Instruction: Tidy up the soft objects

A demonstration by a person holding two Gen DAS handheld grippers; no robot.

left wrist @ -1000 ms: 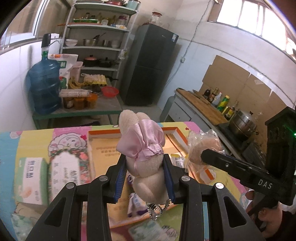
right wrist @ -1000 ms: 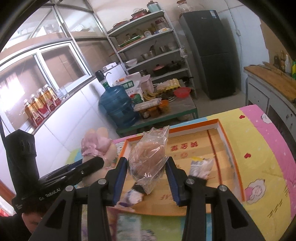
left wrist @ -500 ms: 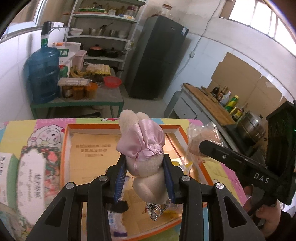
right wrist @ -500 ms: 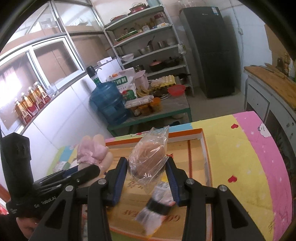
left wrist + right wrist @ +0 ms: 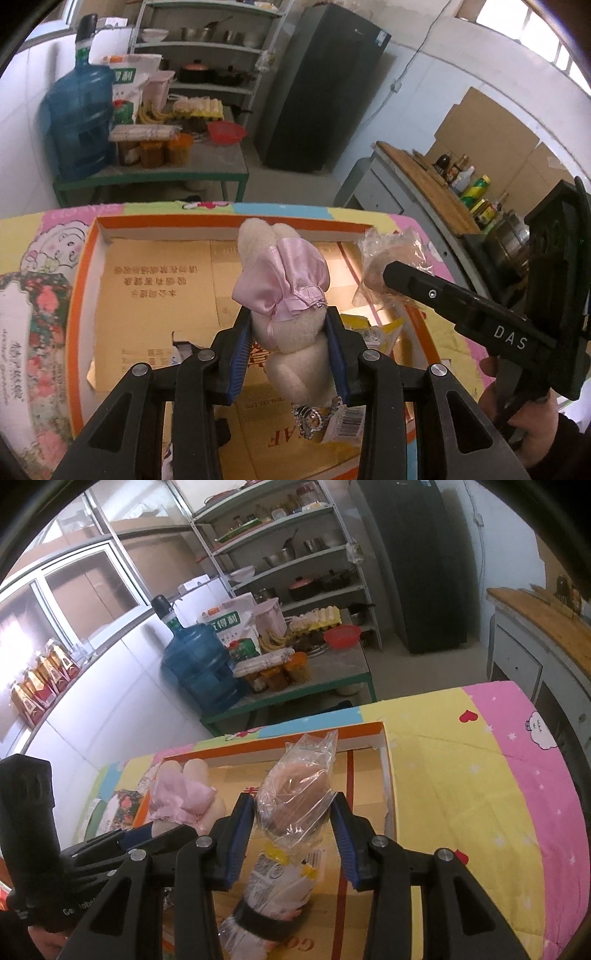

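Left wrist view: your left gripper [image 5: 289, 345] is clamping the plush bunny [image 5: 284, 291] over the cardboard box [image 5: 155, 280]; your right gripper [image 5: 291, 836] grips a bagged soft toy [image 5: 295, 794].

A kitchen is shown: shelves [image 5: 207, 44] stacked with pots, a fridge [image 5: 317, 92], a water jug [image 5: 79, 110], sauce bottles [image 5: 469, 184].

I see a table covered in a pastel cartoon-print cloth [image 5: 480, 775]. On it lies a shallow orange-rimmed cardboard tray [image 5: 85, 273], and just left of that a flat floral-printed box [image 5: 22, 332].
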